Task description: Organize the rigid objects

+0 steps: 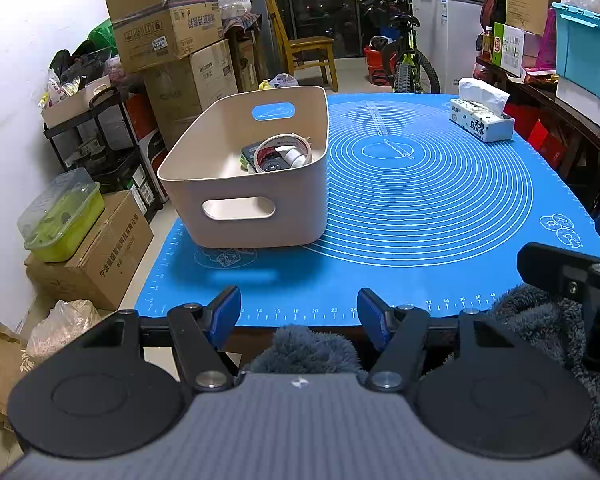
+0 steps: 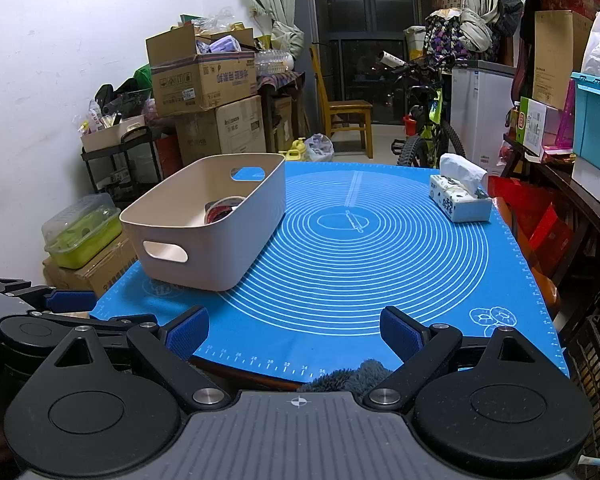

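A beige plastic bin [image 1: 220,184] [image 2: 236,236] with cut-out handles stands on the left part of the blue mat [image 1: 420,208] [image 2: 360,264]. Inside it lie a roll of clear tape [image 1: 283,148] [image 2: 224,207], a dark remote-like object [image 1: 274,162] and a small white tube [image 1: 294,157]. My left gripper [image 1: 298,314] hovers open at the mat's near edge, nothing between its blue pads. My right gripper [image 2: 294,332] is open too, over the near edge, with empty jaws. The left gripper's fingertip [image 2: 70,300] shows at the left of the right wrist view.
A tissue box [image 1: 482,120] [image 2: 460,200] sits at the mat's far right. Stacked cardboard boxes [image 1: 172,40], a black shelf cart and a green lidded container [image 1: 62,216] crowd the left of the table. A chair [image 2: 346,116], a bicycle [image 2: 428,128] and shelves stand behind. Grey fleece [image 1: 304,348] lies below the grippers.
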The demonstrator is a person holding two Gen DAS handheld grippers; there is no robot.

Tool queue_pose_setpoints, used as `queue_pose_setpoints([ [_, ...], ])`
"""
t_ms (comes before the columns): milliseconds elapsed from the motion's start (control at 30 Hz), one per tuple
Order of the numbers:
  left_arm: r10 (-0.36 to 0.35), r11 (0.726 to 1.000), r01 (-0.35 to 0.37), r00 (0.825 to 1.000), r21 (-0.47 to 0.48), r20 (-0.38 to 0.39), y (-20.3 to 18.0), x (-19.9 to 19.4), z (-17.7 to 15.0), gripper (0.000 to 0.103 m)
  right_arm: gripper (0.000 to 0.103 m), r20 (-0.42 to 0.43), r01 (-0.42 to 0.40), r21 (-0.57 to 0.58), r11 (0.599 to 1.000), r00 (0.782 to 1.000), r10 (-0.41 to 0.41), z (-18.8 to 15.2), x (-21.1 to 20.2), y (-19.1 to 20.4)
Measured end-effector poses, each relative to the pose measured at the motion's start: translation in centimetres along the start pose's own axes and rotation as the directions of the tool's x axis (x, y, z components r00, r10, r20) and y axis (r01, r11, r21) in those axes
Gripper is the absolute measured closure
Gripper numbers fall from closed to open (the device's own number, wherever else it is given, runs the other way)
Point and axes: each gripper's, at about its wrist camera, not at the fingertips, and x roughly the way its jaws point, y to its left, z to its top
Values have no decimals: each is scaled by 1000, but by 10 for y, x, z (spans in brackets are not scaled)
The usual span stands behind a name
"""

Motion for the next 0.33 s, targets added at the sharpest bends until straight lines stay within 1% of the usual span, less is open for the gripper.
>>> queue_pose_setpoints([
  [333,0,1000,0,1000,1,-2,0,0,0,37,10,-1,0,1,1000,1000,0,0,0,0],
])
